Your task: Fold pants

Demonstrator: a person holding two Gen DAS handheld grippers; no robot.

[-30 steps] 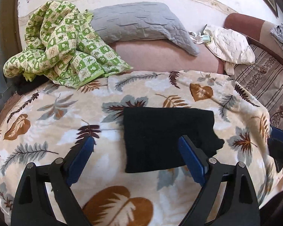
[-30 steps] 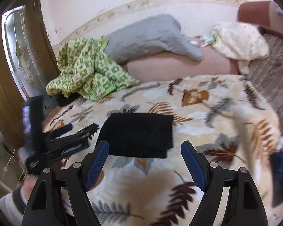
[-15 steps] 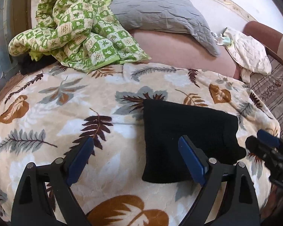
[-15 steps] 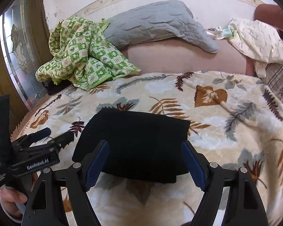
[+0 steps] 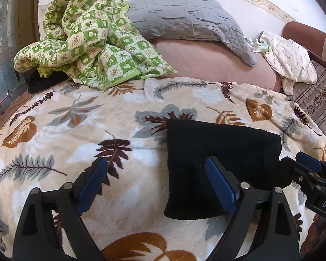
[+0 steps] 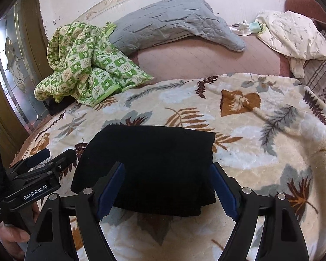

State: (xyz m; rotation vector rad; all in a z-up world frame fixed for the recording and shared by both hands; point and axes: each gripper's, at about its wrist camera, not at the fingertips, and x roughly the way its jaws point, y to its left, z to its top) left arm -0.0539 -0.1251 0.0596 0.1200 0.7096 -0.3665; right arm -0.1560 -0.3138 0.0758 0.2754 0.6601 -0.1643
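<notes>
While both grippers hover with jaws spread wide, nothing held: left gripper straddles left edge of black pants, likely set for edge grab. Pants already folded compact, lying flat mid-bed on leaf-print blanket. Right gripper brackets near right corner, pads clear of cloth. Far side: green checked quilt, grey pillow, cream cloth; all well apart, nothing obstructing.

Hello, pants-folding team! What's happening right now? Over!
Left gripper and right gripper open, holding nothing. Black pants folded flat on leaf blanket. Nothing in the way.
</notes>
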